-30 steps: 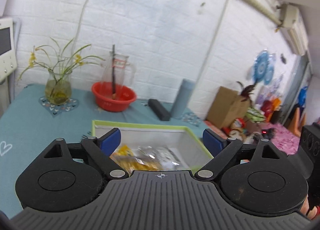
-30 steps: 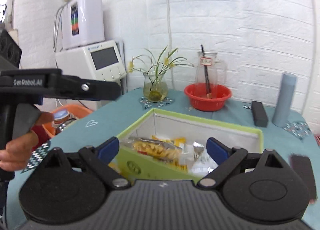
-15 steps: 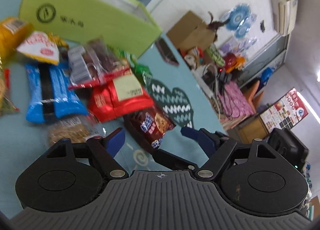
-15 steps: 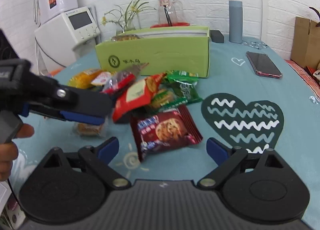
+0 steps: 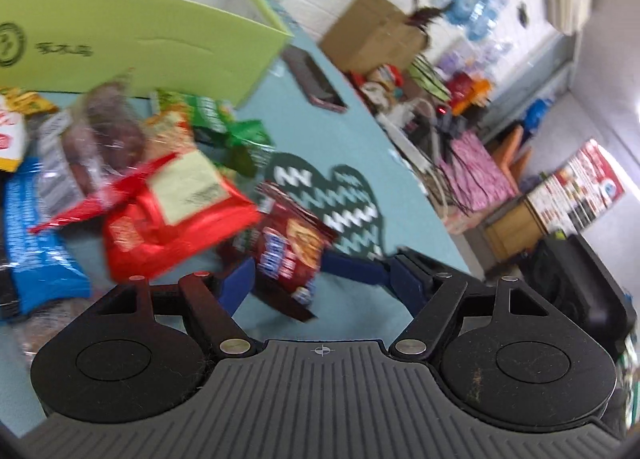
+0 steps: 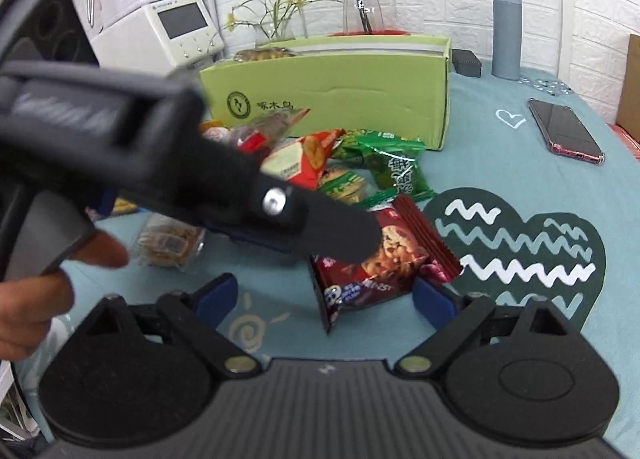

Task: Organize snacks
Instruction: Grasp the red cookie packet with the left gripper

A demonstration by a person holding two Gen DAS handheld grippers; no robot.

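Both grippers dropped closer to the cookie packet (image 6: pixel 372 263) since half a second ago. Left gripper (image 5: pixel 316 279) jaws spread, packet's near end between them; right gripper (image 6: pixel 324 299) jaws also spread, packet just ahead toward its right jaw. Packet lies flat on the tabletop (image 6: pixel 520 163), long axis diagonal, left gripper nearer. Green box (image 6: pixel 340 95) behind the pile already holds some snacks.

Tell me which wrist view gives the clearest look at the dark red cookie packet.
The right wrist view: the dark red cookie packet is sharp with its label readable, though the left gripper covers its upper left. In the left wrist view the packet is motion-blurred and seen at an angle.
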